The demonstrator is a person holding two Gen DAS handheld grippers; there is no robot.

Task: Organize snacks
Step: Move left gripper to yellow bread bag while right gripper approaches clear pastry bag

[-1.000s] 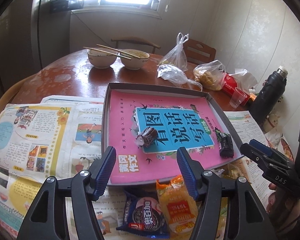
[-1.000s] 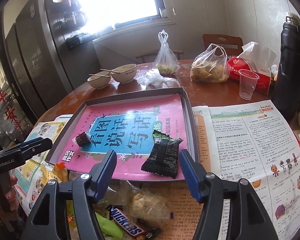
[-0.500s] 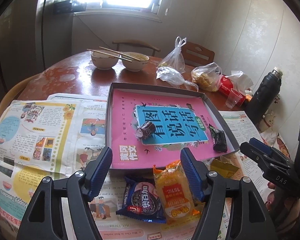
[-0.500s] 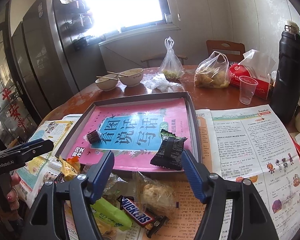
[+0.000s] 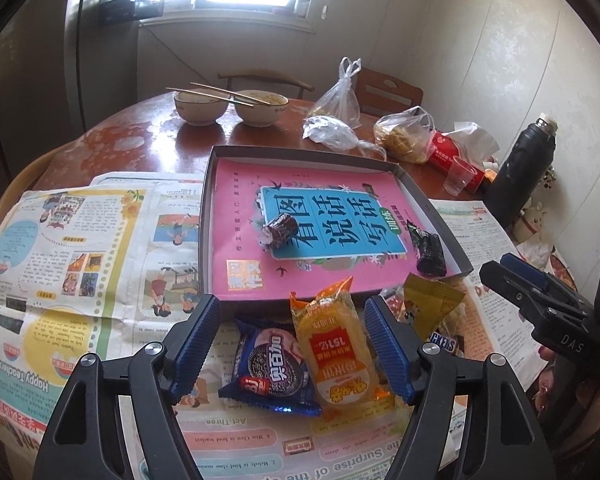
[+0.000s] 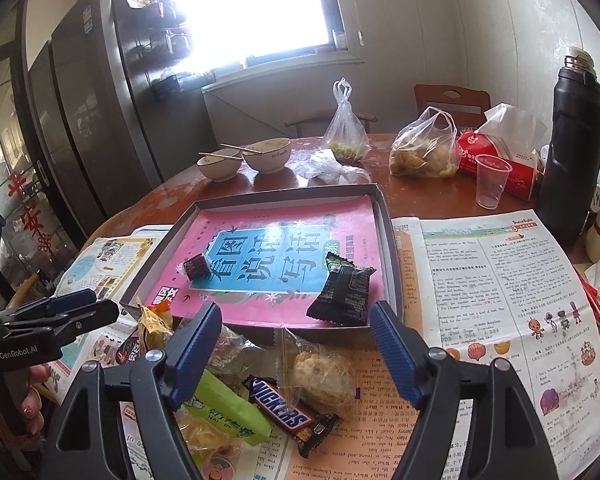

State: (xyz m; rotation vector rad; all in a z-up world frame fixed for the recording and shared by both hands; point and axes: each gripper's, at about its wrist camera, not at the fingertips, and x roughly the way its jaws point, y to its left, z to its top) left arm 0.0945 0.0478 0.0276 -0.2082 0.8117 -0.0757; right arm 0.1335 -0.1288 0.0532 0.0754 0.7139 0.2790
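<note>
Grey shallow cardboard tray (image 5: 432,208) w/ pink book-cover liner = landmark. Inside it: small dark cylindrical wrapped sweet (image 5: 279,229) near centre, black foil snack packet (image 6: 342,294) at its right wall. Rest of snacks lie just outside tray's near edge on newspaper (image 5: 80,240): blue cookie pack (image 5: 270,372), orange-yellow cake pack (image 5: 334,354), Snickers bar (image 6: 288,410), clear-wrapped pastry (image 6: 324,376), green pack (image 6: 220,408).

Left gripper (image 5: 292,344): jaws opening, pads spread, cookie + cake packs below/between them, no contact seen. Right gripper (image 6: 296,350): jaws opening, spread over pastry + Snickers, nothing pinched.

Risks (judgement): packs overlap, so a pinch may catch two at once; slick film may slip; grippers near each other, could collide.

Surface: round red-brown wooden table (image 6: 420,184), beyond tray bowls w/ chopsticks (image 5: 228,106), plastic bags, black flask (image 6: 572,152). Kitchen, bright window.
</note>
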